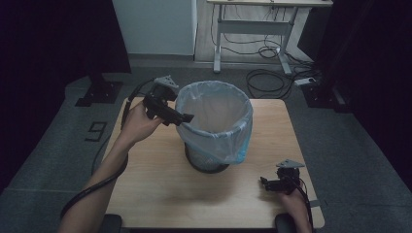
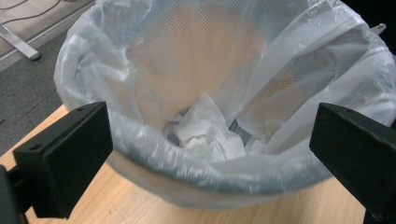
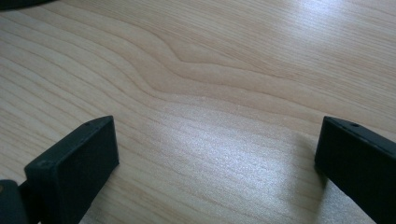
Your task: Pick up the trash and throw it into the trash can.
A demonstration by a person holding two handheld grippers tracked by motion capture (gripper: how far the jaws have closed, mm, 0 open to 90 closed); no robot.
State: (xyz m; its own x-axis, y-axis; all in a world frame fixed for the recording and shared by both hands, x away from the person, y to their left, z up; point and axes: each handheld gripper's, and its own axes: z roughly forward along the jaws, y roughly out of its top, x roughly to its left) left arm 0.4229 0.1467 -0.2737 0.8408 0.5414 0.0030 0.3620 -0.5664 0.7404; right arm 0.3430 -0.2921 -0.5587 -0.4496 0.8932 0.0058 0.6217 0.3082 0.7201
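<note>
The person's left forearm reaches forward from the counter's near left corner, the hand raising the left gripper [image 1: 187, 117] to the left rim of the waste bin [image 1: 214, 145]; its jaws are spread wide, released, holding nothing, and point right over the rim. The bin stands upright at the middle of the wooden counter [image 1: 160, 189], its long axis vertical and mouth facing up, lined with a pale translucent bag [image 2: 154, 154] folded over the rim. In the left gripper view crumpled white paper [image 2: 205, 128] lies at the bottom inside. The right gripper [image 1: 265, 183] rests low near the counter's near right corner, pointing left, jaws likewise parted over bare wood. No readable writing shows on the bin or the bag.
</note>
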